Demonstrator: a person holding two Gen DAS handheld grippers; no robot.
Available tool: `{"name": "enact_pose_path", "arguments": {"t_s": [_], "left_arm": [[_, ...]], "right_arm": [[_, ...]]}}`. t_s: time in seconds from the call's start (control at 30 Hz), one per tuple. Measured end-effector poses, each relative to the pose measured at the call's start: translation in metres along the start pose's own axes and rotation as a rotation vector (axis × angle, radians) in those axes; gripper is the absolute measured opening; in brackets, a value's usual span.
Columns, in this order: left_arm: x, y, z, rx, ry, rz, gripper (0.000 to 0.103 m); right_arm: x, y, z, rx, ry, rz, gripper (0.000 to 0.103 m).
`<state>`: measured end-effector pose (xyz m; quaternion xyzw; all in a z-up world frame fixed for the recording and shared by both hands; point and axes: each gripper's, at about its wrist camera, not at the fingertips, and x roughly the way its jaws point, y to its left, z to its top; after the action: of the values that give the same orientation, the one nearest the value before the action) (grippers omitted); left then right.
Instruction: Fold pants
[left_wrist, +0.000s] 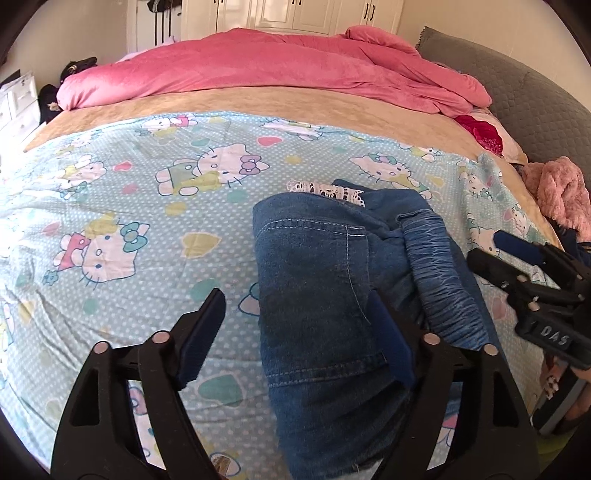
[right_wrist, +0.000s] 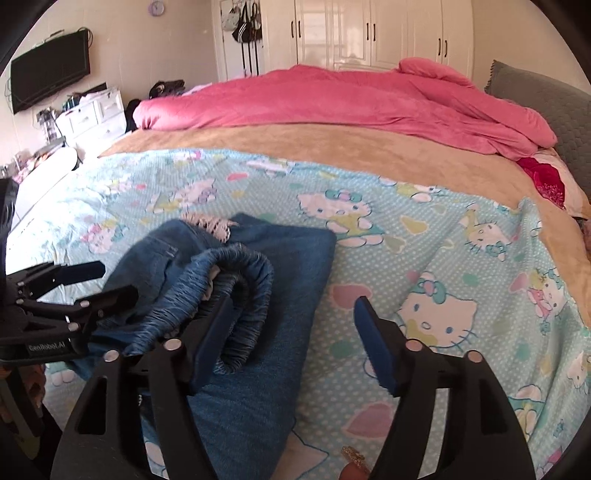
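Lying on the bed: blue pants (left_wrist: 317, 295) are lying folded in a bundle on the kitty sheet (left_wrist: 122, 206), near the bed's front edge.
Waistband: the stretchy waistband (right_wrist: 240, 291) is curling up on top of the pants.
Lace: a bit of white lace (left_wrist: 325, 190) is peeking out at the far end of the bundle.
Left tool: the left tool (left_wrist: 295, 343) is standing wide open, one finger touching the pants, not squeezing them.
Right tool: the right tool (right_wrist: 295, 343) is standing wide open too, one finger by the waistband, holding nothing.
Far side: a pink blanket (right_wrist: 332, 103) is lying along the bed's far edge.
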<state>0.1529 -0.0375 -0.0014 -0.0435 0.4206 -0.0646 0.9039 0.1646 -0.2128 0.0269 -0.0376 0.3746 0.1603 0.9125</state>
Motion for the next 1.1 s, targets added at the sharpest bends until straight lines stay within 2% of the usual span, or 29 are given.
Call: {"name": "enact_pose_path", "arguments": {"t_s": [0.1,0.17,0.3,0.5,0.73,0.97,1.1], "left_arm": [[-0.009,0.000,0.000,-0.004,-0.018,0.006,0.083],[-0.016,0.000,0.001,-0.006,-0.032,0.016,0.093],[-0.037,0.001,0.001,-0.019,-0.072,0.023,0.093],[-0.071,-0.003,-0.008,-0.013,-0.129,0.037,0.094],[-0.102,-0.011,-0.027,-0.001,-0.160,0.032,0.094],[-0.127,-0.016,-0.047,0.015,-0.184,0.032,0.094],[-0.130,-0.015,-0.062,-0.001,-0.168,0.025,0.094]], "right_arm": [[-0.015,-0.003,0.003,0.019,-0.039,0.003,0.085],[-0.024,-0.003,0.004,0.023,-0.061,-0.006,0.093],[-0.048,-0.004,0.004,0.034,-0.115,-0.024,0.098],[-0.082,0.001,-0.006,0.028,-0.165,-0.018,0.098],[-0.118,0.012,-0.026,0.006,-0.195,-0.022,0.098],[-0.138,0.017,-0.055,-0.001,-0.181,-0.041,0.098],[-0.135,0.017,-0.070,0.017,-0.144,-0.043,0.098]]}}
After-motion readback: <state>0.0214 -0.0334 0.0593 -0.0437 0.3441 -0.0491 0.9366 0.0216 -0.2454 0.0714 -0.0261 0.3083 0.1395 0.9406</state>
